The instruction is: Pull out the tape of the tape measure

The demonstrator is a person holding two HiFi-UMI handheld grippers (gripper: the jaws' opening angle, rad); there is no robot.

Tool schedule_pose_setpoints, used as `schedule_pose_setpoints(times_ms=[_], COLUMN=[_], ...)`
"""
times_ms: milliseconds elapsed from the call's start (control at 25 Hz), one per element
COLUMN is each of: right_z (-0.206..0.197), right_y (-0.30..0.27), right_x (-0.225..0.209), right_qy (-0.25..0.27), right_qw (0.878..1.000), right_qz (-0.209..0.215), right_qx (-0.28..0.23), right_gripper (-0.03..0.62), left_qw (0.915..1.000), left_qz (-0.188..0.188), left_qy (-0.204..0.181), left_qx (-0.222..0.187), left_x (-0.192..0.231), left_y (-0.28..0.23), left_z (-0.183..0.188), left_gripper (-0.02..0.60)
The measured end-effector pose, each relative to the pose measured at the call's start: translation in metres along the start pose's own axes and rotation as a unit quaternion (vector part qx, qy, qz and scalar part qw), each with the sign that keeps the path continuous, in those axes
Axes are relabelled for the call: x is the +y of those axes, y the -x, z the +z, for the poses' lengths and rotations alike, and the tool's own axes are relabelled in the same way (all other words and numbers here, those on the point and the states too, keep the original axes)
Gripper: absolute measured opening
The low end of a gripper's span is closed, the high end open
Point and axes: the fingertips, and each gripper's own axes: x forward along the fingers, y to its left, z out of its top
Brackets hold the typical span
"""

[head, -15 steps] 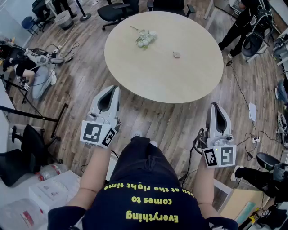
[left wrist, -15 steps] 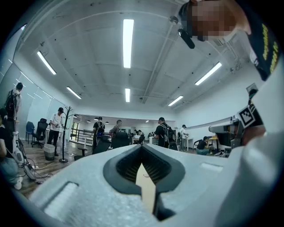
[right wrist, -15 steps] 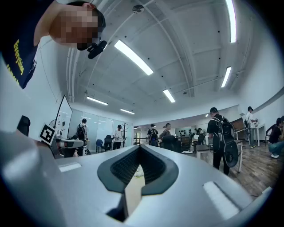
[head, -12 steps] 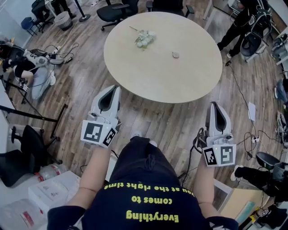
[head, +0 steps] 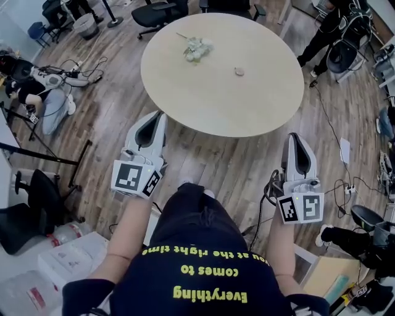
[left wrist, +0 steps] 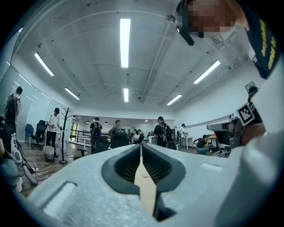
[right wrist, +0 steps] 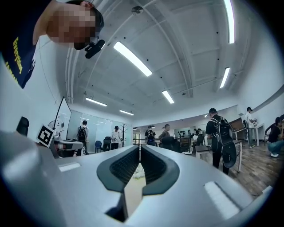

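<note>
Head view: tape measure [head: 239, 71] small round greyish disc, midway in from table [head: 179, 92] right edge | left gripper [head: 158, 117] jaws pressed together, empty | right gripper [head: 294, 139] likewise

A round pale wooden desk [head: 222, 68] stands on a brown wood-plank floor [head: 117, 117]. Black wheeled office chairs [head: 162, 12] sit at its far side, and a grey waste bin [head: 83, 26] stands well off to the left. Overhead, long white strip lights [left wrist: 125, 42] run along a white ceiling [left wrist: 88, 57]. A black coat stand [left wrist: 66, 133] stands near the far end of the room.
</note>
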Motion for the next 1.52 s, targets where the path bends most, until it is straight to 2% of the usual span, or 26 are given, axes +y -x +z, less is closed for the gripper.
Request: schedule_pose_setpoints(times_ms=[120,320,440,640,960,1520], right_z=[0.001,0.001,-0.003,-0.013,-0.022,-0.03], right_y=[-0.001,-0.005,-0.015,-0.042,-0.105,-0.231], right_x=[-0.005,-0.018,-0.019,-0.023,-0.037,-0.071], right_qy=[-0.007,-0.02,-0.024,-0.025,-0.016,-0.007], right_qw=[1.0,1.0,0.999,0.999,0.999,0.999], right_qz=[-0.01,-0.022,-0.022,-0.014,-0.006,-0.045], right_qx=[0.0,0.0,0.004,0.015,0.031,0.024], right_gripper=[0.079,0.158,0.201,0.227,0.233,0.233], left_qw=[1.0,0.9999,0.9999,0.9997,0.9995,0.9988], left_qz=[-0.001,0.004,0.002,0.002,-0.004,-0.04], left_qy=[-0.004,0.003,0.004,0.007,0.018,0.021], left_qx=[0.002,0.01,0.016,0.025,0.025,0.018], left_x=[-0.003,-0.004,0.001,0.014,0.051,0.13], left_y=[-0.003,-0.013,-0.02,-0.045,-0.111,-0.242], left_z=[0.005,0.008,0.004,-0.005,-0.013,-0.019], left_gripper=[0.058,0.199,0.243,0.256,0.256,0.256])
